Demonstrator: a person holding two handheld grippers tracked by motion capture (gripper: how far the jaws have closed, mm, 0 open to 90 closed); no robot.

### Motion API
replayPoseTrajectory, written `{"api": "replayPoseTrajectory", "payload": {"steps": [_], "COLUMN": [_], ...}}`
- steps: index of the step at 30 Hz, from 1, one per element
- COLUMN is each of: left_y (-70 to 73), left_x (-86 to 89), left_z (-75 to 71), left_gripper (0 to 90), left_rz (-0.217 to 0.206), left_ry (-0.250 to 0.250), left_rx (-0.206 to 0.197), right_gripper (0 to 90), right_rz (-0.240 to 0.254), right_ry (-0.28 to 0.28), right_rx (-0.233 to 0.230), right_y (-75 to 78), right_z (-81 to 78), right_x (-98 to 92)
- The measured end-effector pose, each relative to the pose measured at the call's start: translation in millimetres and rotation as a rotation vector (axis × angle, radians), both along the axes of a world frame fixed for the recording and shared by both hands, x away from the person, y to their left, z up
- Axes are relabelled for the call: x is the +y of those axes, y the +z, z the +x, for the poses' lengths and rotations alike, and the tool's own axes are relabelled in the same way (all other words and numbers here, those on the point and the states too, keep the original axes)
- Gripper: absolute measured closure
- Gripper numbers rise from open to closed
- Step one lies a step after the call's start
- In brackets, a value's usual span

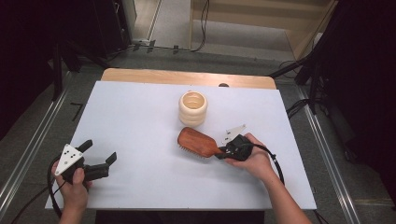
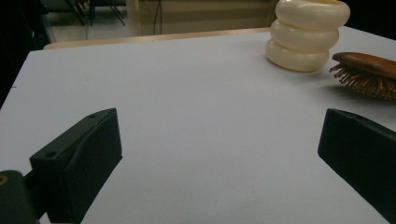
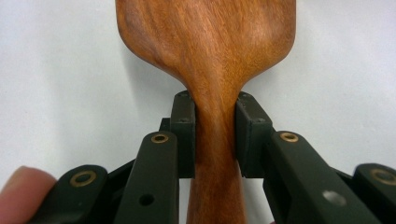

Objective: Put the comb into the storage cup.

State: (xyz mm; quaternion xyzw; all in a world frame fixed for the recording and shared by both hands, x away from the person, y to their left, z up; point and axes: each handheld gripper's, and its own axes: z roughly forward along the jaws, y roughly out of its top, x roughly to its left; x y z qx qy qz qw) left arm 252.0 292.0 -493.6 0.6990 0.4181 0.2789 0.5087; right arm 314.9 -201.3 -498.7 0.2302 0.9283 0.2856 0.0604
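Right gripper (image 3: 215, 135): jaws closed on the neck of the wooden hairbrush (image 1: 196, 142), pads pressing the handle from both sides just below the paddle, a grip that probably gives control of the head. The brush extends straight ahead of the jaws, bristles down on the white table (image 1: 140, 121); just beyond its head stands the cream ribbed cup (image 1: 193, 108). Left gripper (image 1: 95, 161): jaws wide apart and empty, resting well off to the side, apparently held in reserve.
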Motion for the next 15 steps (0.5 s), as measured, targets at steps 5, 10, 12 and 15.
{"api": "replayPoseTrajectory", "payload": {"steps": [5,10,12,15], "left_y": [-0.1,0.7,1.0,1.7], "left_x": [-2.5,-5.2,-6.6,-9.1], "left_z": [0.8,-0.6,-1.1,-1.5], "left_gripper": [0.0,0.0,0.0,0.0], "left_rz": [0.015,0.042,0.055,0.066], "left_ry": [-0.007,-0.001,-0.004,-0.009], "left_rx": [-0.001,-0.005,-0.005,-0.012], "right_gripper": [70.5,70.5,70.5,70.5], "right_rz": [0.027,0.071,0.078,0.102], "right_ry": [-0.019,-0.030,-0.030,-0.034], "right_rx": [-0.017,-0.032,-0.034,-0.043], "right_y": [-0.5,1.3,1.4,0.9], "right_z": [-2.5,-5.4,-6.1,-8.3], "right_x": [-0.8,-0.6,-0.8,-1.4]}}
